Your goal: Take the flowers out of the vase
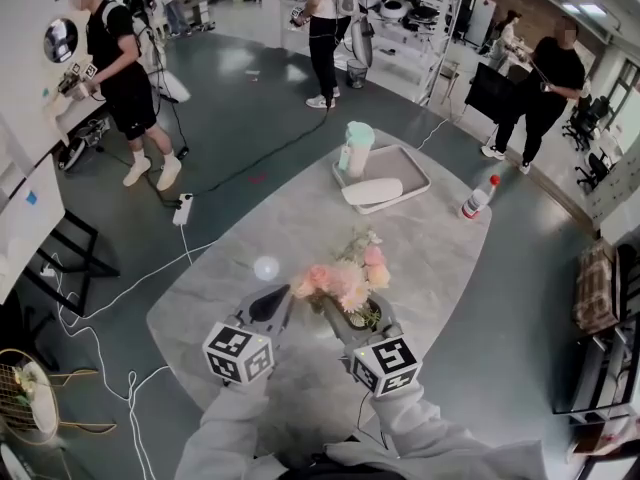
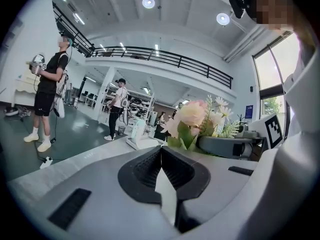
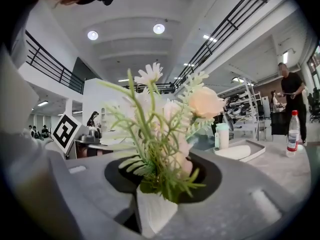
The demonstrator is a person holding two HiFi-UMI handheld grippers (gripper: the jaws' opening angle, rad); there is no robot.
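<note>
Grey oval bench [image 1: 300,218] carries a tray [image 1: 415,168] at its far edge. L gripper [image 2: 161,151], at the near edge just left of the bouquet: fingers clenched tip to tip, nothing btwn them. R gripper [image 3: 162,184]: fingers grasping the flowers [image 3: 165,129] low on the stems. Flowers stand upright in a dark vase [image 1: 364,318] by the bench's near edge, approx. mid-width. Red-capped bottle [image 1: 477,198] at the right edge; 1 small white ball [image 1: 266,267] twd the left edge.

Pink and peach flowers [image 1: 343,278], pale grey veined table [image 1: 280,228], perhaps dark vase [image 1: 362,318], white tray [image 1: 415,173]
</note>
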